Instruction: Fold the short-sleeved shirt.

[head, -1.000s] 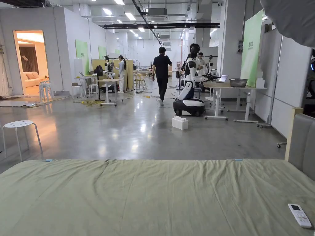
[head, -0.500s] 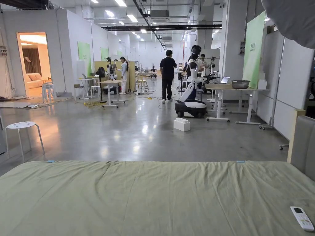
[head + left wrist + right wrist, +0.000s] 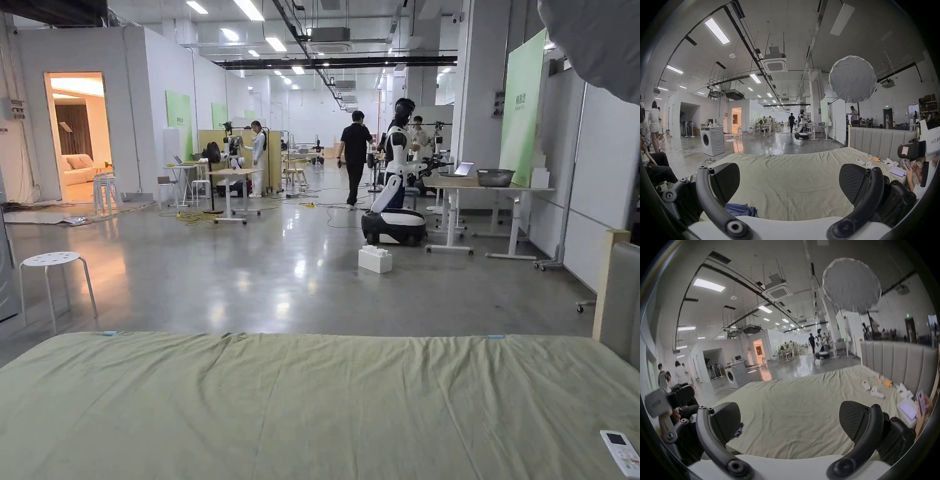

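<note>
A crumpled blue garment (image 3: pixel 741 210), apparently the shirt, lies on the green bed sheet (image 3: pixel 789 170) at the near edge, just below my left gripper's left jaw. In the right gripper view a bit of the blue garment (image 3: pixel 739 429) peeks out beside the left jaw. My left gripper (image 3: pixel 789 177) hovers over the sheet, open, with nothing between its jaws. My right gripper (image 3: pixel 789 417) is likewise open and empty above the bed. The head view takes in the far half of the sheet (image 3: pixel 312 400).
A white remote (image 3: pixel 622 451) lies at the sheet's right edge beside the padded headboard (image 3: pixel 622 300). Small white and orange items (image 3: pixel 870 162) and a phone (image 3: pixel 897 172) lie near the headboard, where a person's hand (image 3: pixel 914 168) holds another phone. A stool (image 3: pixel 53 259) stands beyond the bed.
The head camera has tipped up and shifted a little, so the bed sits lower in the picture. The person in black has walked farther down the hall. Nothing on the bed has moved.
</note>
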